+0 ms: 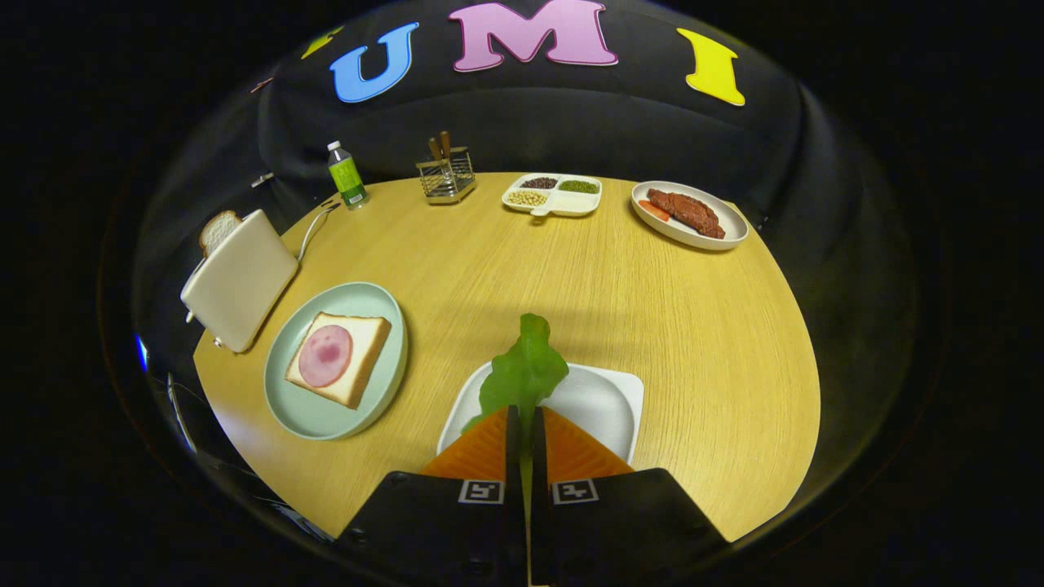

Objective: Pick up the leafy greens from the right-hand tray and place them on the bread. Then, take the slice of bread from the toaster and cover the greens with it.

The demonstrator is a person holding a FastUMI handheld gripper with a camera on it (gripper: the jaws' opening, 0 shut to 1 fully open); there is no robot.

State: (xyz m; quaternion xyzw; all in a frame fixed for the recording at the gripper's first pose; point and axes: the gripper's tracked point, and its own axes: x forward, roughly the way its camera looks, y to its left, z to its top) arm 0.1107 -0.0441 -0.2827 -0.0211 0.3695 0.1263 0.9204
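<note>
2 orange fingers of the gripper are clamped on the leafy greens, held above the white tray. To the left, bread with ham lies on a green plate. 1 slice stands in the toaster.

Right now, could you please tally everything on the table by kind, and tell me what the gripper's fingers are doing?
Dishes: 4 (green plate, white tray, divided dish, meat plate)
Bread slices: 2 (on plate, in toaster)
Toaster: 1
Bottle: 1
Utensil rack: 1
Leafy greens: 1, pinched by the shut gripper
Total: 10
</note>
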